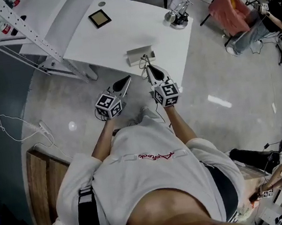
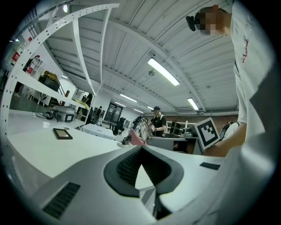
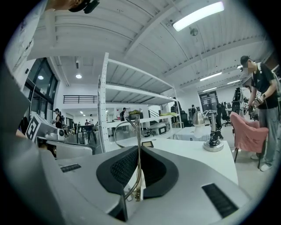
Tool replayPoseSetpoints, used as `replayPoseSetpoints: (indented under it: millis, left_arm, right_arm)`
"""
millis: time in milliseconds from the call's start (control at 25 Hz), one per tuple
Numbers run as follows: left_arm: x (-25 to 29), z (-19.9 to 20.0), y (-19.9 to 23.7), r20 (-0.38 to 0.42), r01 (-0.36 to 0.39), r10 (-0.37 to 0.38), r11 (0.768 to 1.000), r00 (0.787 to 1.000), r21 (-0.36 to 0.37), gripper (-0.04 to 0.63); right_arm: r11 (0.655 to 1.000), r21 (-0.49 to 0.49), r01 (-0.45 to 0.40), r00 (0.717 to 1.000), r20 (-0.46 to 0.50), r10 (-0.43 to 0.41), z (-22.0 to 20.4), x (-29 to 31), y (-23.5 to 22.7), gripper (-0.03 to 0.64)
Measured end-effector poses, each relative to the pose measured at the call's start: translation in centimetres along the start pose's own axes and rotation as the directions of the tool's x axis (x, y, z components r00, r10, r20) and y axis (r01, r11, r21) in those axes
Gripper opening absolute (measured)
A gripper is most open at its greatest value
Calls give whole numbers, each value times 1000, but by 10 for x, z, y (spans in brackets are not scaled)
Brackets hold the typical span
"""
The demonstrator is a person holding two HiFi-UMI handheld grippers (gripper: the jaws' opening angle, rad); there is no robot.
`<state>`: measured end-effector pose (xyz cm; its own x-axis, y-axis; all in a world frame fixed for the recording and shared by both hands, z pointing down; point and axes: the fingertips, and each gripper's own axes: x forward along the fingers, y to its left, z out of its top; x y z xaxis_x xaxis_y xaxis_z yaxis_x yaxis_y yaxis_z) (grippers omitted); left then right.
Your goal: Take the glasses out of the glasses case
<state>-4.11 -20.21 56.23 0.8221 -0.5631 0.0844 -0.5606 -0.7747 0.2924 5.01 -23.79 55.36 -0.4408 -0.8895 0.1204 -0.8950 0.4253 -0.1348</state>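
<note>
The grey glasses case (image 1: 141, 54) lies open near the front edge of the white table (image 1: 120, 35). My right gripper (image 1: 147, 67) is just in front of the case, shut on the thin metal-framed glasses (image 1: 145, 59). In the right gripper view the glasses (image 3: 138, 132) stand upright between the dark pads (image 3: 123, 169), one wire rim curving off to the left. My left gripper (image 1: 127, 79) hangs beside it on the left, off the table's edge, shut with nothing in it. In the left gripper view its tips (image 2: 141, 148) meet, and the case (image 2: 169, 143) shows beyond them.
A dark-framed square pad (image 1: 100, 18) lies at the table's far side and a metal stand (image 1: 179, 17) sits at its right corner. A pink-draped chair (image 1: 229, 0) and seated people are at the upper right. A power strip (image 1: 43, 128) and cables lie on the floor at left.
</note>
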Motion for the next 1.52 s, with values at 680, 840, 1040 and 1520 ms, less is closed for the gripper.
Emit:
replayPoseSetpoints:
  millis: [680,840,1040,1520]
  left_arm:
    - [-21,-4,-84,28,-49,48,998,998,43,26]
    - [-27,-12,-111,32,-49,47,998,998,41,26]
    - [-36,-21,-140,32,-49,47,998,998,47,26]
    - [-72,-29,-198,74,-84,80,995,994,59,26]
  right_arm:
    - [999,5,-45,999,19,45,5,-94,16,35]
    - [999,6,-54,999,9,54,-2,-119,21,35]
    - [998,14,-65,998,0,65,-10,-149,32,35]
    - [998,25,-58,998,0,58,-30,-229,58,35]
